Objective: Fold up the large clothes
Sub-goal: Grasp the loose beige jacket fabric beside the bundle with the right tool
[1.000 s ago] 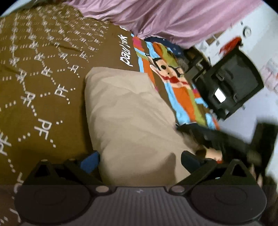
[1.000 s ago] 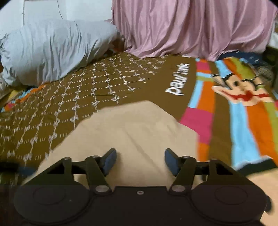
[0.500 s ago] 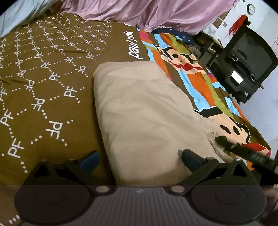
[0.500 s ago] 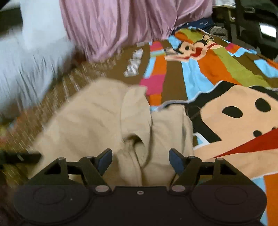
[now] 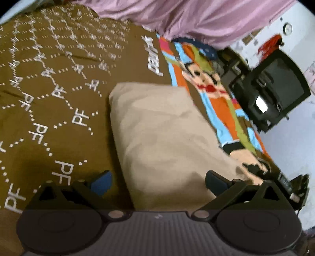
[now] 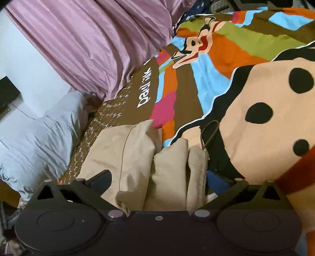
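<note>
Here, brown bedspread (image 5: 49, 82), white "PF" monograms, beige garment (image 5: 163, 137).

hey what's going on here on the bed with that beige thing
A person is folding a beige garment on a bed covered by a brown and cartoon-print blanket, using a handheld gripper in each hand. The garment already lies folded into a compact rectangle. The right gripper, whose jaws have just been opening, stands wide around the bunched folds at the near end without pinching them. The left gripper is open too, straddling the garment's edge.

The folded garment (image 5: 163, 137) lies on the bedspread (image 5: 49, 78), curtain (image 5: 187, 17) behind.
</note>
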Tool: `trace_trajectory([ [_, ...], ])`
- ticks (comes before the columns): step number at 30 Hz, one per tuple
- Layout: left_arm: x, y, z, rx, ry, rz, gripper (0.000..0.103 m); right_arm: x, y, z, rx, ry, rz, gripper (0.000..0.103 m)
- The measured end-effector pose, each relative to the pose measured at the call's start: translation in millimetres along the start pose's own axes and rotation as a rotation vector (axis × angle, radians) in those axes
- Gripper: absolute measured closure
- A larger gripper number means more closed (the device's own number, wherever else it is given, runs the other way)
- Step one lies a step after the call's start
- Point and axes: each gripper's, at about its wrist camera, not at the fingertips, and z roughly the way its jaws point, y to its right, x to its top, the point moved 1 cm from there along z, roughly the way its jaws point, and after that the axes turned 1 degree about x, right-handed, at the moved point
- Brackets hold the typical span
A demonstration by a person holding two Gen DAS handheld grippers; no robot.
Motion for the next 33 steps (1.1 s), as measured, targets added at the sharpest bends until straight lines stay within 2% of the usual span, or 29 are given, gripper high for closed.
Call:
trace_trajectory([
  [4, -3.8, -15.7, 14.0, -0.061, -0.012, -0.051, 0.0, -7.1, -8.3, 3.2, -0.002, -0.006, -0.046, 0.0],
  [9, -13.8, -31.7, 23.2, -0.126, -0.002, -0.115, 0.0, -18.0, -27.7, 16.1, -0.067, -0.031, -0.192, 0.0],
  [14, -9.8, -25.7, 22.8, -0.1, -0.002, -0.068, 0.0, -16.6, -25.8, 12.1, -0.001, 0.002, -0.152, 0.001],
  [17, -9.1, -19.0, 18.2, -0.066, 0.013, -0.026, 0.0, -15.2, -22.6, 15.7, -0.062, 0.004, -0.153, 0.002],
  [21, -8.7, -13.5, 15.8, -0.043, 0.019, -0.002, 0.0, -17.3, -25.7, 19.6, -0.078, -0.008, -0.185, 0.001],
  [33, -10.9, -19.1, 14.6, -0.051, 0.011, -0.026, 0.0, -20.0, -27.5, 24.5, -0.105, -0.016, -0.238, 0.001],
])
